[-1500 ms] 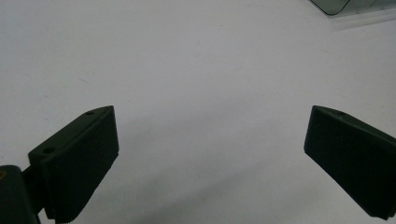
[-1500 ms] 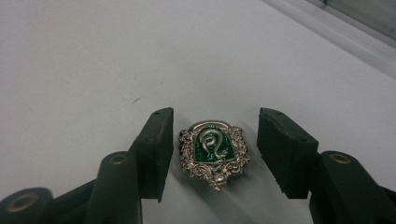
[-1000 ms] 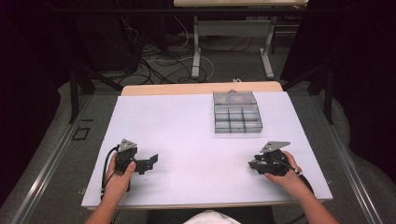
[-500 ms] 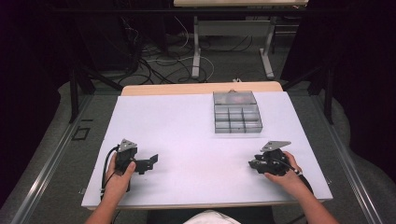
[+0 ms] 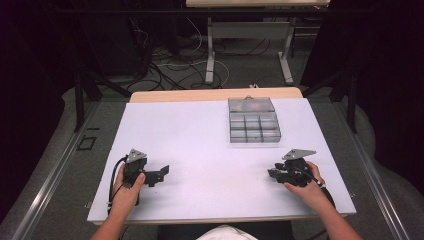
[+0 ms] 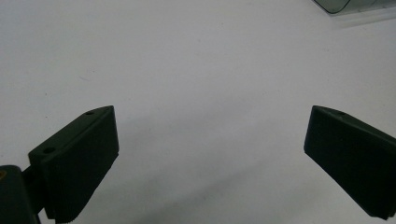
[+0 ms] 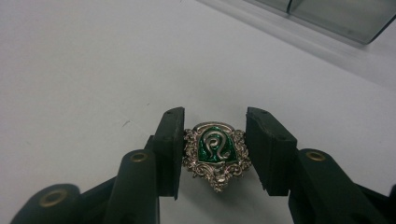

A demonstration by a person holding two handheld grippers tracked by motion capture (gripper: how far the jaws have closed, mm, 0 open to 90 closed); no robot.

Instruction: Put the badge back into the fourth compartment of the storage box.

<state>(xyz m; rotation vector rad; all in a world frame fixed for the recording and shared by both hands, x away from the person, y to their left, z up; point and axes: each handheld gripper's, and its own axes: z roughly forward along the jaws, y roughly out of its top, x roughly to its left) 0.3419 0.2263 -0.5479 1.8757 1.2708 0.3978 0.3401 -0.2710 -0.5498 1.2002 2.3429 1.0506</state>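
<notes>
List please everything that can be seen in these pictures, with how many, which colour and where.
table: one, white top with a wooden far edge, centre of the high view.
compartment box: one, clear grey plastic, far right part of the table.
badge: one, silver with a green centre, between the jaws of the right hand-held gripper.
cables: several, black and white, on the floor beyond the table.
left hand-held gripper: one, black, near left of the table, jaws wide apart.
right hand-held gripper: one, black, near right of the table, shut on the badge.
</notes>
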